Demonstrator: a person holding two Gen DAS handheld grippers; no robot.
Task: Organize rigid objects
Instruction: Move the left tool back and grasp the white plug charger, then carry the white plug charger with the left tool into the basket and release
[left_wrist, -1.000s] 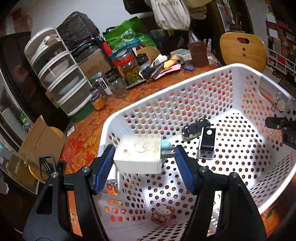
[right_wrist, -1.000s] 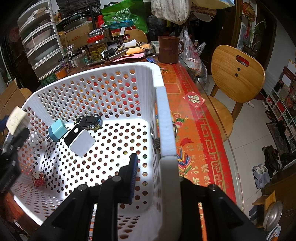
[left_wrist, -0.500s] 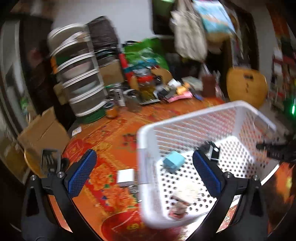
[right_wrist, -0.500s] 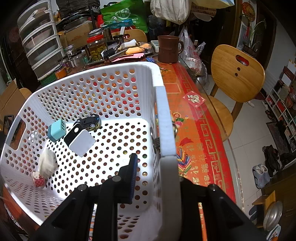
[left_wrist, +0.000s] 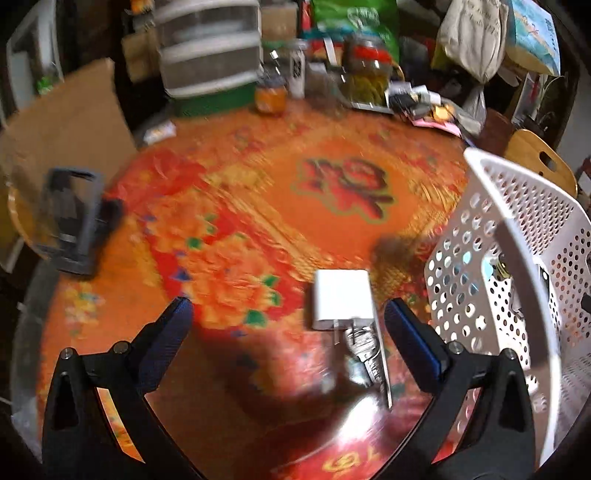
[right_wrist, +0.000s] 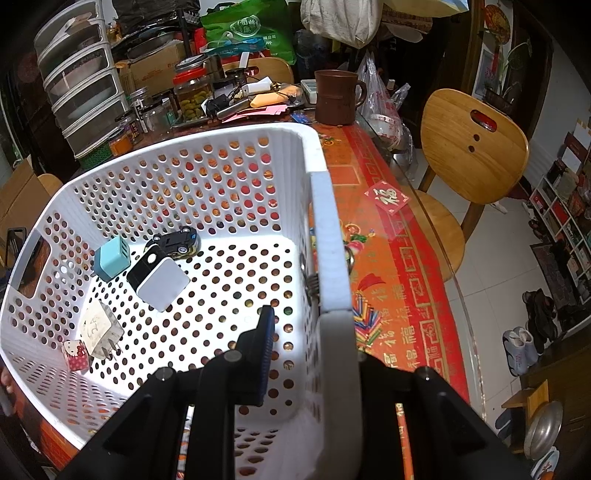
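Note:
My left gripper (left_wrist: 290, 317) hangs open wide over the orange tablecloth. A white charger plug (left_wrist: 341, 299) lies flat on the cloth between its fingers, nearer the right one and untouched, with a bunch of keys (left_wrist: 364, 350) just below it. The white perforated basket (left_wrist: 517, 236) stands to its right. My right gripper (right_wrist: 310, 339) is shut on the basket's side wall (right_wrist: 330, 258). Inside lie a teal charger (right_wrist: 110, 258), a black-and-white charger (right_wrist: 159, 280), a toy car (right_wrist: 177, 240), a cream plug (right_wrist: 99, 328) and a small pink box (right_wrist: 75, 354).
A dark phone stand (left_wrist: 70, 221) sits at the table's left edge. Stacked drawers (left_wrist: 210, 55), jars (left_wrist: 365, 74) and loose clutter line the far side. A brown mug (right_wrist: 340, 98) stands beyond the basket. A wooden chair (right_wrist: 472, 155) is at the right.
The left gripper let go of the cream plug, which dropped into the basket. It then opened wide and swung left out of the basket, over the white charger. The right gripper stayed put.

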